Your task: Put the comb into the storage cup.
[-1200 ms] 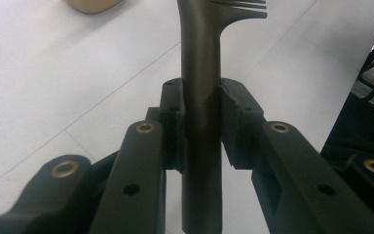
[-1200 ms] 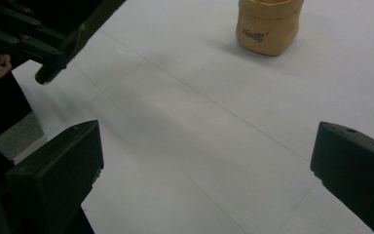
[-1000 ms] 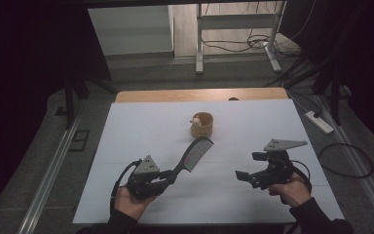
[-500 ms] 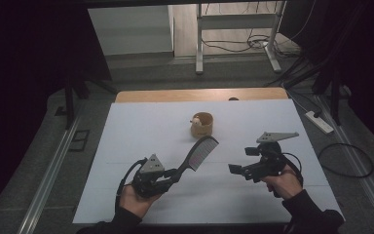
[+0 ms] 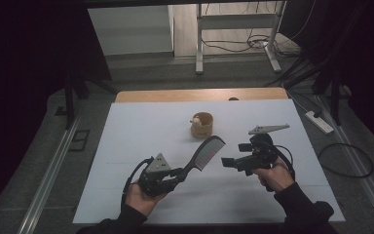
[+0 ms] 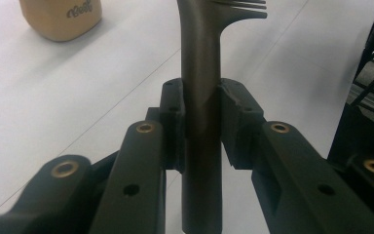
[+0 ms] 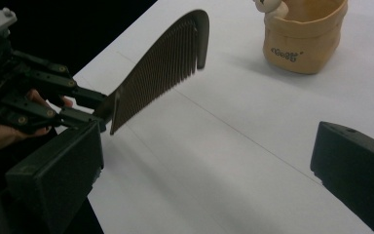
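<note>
A dark comb is held up off the white table, its toothed head pointing up and to the right. My left gripper is shut on the comb's handle, with both pads pressed against it. My right gripper is open with nothing between its jaws, just right of the comb's head. A small tan pot with a pale figure on its rim stands on the table beyond both grippers; it also appears in the left gripper view and the right gripper view.
The table's wooden far edge borders a dark floor with a metal frame and cables. A power strip lies on the floor to the right. Bare white surface lies left of and in front of the pot.
My right gripper has moved left toward the comb's head. The left gripper has lifted the comb slightly and shifted it right.
</note>
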### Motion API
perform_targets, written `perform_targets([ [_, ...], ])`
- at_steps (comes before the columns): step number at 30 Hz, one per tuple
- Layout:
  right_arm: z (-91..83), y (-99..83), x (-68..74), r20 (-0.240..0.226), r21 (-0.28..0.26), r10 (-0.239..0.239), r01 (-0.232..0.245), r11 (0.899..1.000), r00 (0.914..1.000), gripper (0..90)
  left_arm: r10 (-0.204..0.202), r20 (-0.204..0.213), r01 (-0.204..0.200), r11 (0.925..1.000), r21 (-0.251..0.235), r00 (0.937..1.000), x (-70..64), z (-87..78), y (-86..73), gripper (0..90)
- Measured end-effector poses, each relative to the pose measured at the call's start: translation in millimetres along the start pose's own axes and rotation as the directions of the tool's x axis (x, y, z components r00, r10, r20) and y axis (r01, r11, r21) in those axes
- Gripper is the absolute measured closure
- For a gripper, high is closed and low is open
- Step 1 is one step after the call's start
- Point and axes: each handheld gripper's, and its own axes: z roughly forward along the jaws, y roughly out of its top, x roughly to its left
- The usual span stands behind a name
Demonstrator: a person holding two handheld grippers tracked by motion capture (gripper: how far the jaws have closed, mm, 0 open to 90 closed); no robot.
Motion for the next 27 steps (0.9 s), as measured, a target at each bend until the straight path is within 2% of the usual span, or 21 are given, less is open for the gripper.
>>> perform_targets([
  [6,8.2,8.2,2.0,-0.008,0.007,0.012,-0.012,1.000,0.9999,0.0,-0.002,0.025,0.002,1.0000,-0.007,0.9997,1.7,2.4,0.9,72.1],
  [8,11.2,12.4,2.2,-0.031,-0.001,0.024,-0.025,1.000,0.9992,0.0,0.002,0.032,-0.002,0.9999,-0.011,0.9995,1.9,3.2,1.3,72.1],
  [18,17.7,22.3,0.5,-0.053,-0.003,0.042,-0.042,0.999,0.9977,0.0,0.038,0.056,-0.037,0.9992,-0.017,0.9977,-1.7,8.7,4.2,72.1],
  [27,26.5,26.6,-3.7,-0.078,0.011,0.059,-0.059,0.998,0.9952,0.0,0.046,0.073,-0.044,0.9988,-0.021,0.9963,-4.7,14.8,7.6,72.1],
])
